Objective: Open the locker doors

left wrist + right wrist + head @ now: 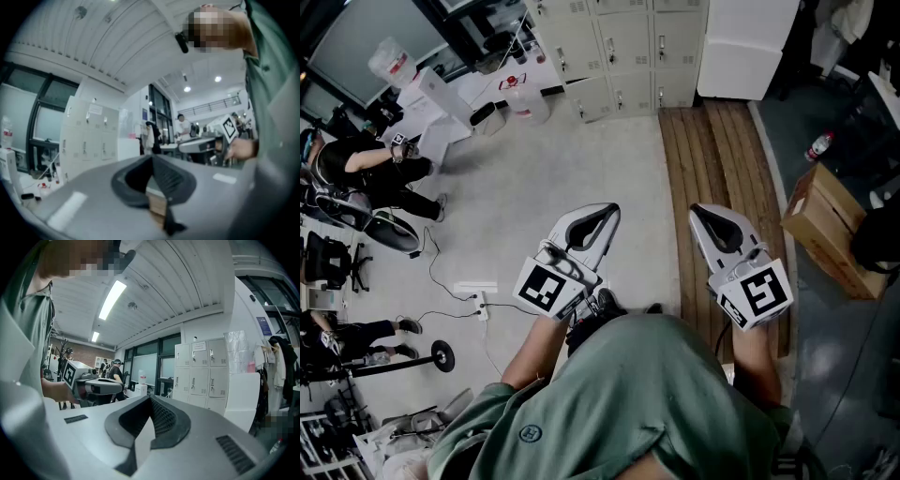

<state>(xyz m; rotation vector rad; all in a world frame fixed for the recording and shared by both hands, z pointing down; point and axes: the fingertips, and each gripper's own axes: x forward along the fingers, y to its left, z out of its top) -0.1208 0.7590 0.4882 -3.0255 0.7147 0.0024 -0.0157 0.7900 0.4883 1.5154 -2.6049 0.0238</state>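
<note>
The beige lockers (619, 52) stand across the room at the top of the head view, all doors closed. They also show far off in the left gripper view (89, 140) and the right gripper view (201, 376). My left gripper (612, 208) (152, 158) is held level in front of my body, its jaws shut with nothing between them. My right gripper (698, 210) (151, 399) is beside it, over the wooden strip, also shut and empty. Both are well short of the lockers.
A white cabinet (745, 47) stands right of the lockers. A wooden plank strip (712, 159) runs toward them. A cardboard box (830, 230) and a bottle (820, 145) lie at the right. A water jug (525, 98), a seated person (375, 169) and a power strip (478, 305) are at the left.
</note>
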